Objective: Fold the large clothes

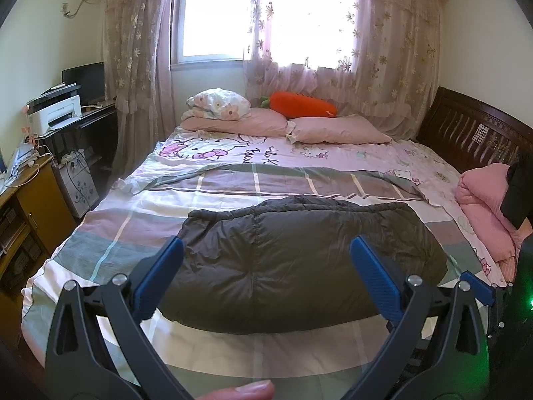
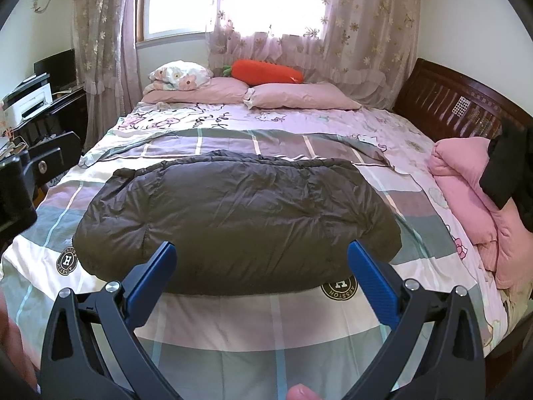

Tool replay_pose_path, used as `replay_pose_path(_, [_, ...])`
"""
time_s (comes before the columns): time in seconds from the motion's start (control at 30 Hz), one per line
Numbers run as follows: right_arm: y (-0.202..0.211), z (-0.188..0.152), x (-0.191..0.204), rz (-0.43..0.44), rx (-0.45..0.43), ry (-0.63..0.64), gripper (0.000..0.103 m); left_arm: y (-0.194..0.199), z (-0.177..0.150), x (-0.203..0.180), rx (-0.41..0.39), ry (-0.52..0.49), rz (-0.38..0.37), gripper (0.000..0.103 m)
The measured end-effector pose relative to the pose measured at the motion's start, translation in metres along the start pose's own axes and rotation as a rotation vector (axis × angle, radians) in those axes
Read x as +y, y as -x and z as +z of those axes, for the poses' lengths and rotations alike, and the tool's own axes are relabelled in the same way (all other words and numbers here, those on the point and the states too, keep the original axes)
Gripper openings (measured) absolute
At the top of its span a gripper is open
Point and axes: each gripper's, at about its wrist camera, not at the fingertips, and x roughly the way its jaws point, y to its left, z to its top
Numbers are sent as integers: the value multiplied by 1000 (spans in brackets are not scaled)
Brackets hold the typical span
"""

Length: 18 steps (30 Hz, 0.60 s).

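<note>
I hold one tool in each hand above the near end of the bed [image 1: 110,220], and both are released: the left tool [image 1: 266,260] and the right tool [image 2: 261,263] each show their blue fingers spread wide with nothing between them. Neither touches cloth.

The task's thing, a dark puffy jacket [image 2: 233,220], lies across the middle of the bed on the plaid cover [image 2: 233,326], nearer to me than the pillows [image 2: 299,98] and the orange carrot cushion [image 2: 266,71] at the far end. It already looks like a compact rounded block, wider than deep, with no sleeve hanging out that I can see, so I judge that at least one fold is done and I am between folds, or close to the last one. Whether the sleeves are tucked under, I cannot tell.

The next move, as I read it, calls for bringing both tools down to the near edge of the jacket, one toward its left corner and one toward its right, gripping through the thick padding, and carrying that edge over to the far side evenly. The filling is springy and slippery-looking, so a shallow bite may slide off.

A pink folded quilt [image 2: 473,183] sits at the right, well apart.
</note>
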Motion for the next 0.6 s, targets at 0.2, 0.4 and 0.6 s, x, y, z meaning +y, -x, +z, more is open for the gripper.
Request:
replay_pose_path(0.2, [1, 1, 0, 1, -1, -1, 102, 0, -1, 0, 2, -2, -3, 101])
replay_pose_path(0.4, [1, 2, 3, 4, -3, 4, 102, -1, -1, 1, 3, -4, -8, 101])
replay_pose_path(0.6, [2, 2, 5, 3, -4, 4, 102, -2, -4, 3, 8, -10, -18, 101])
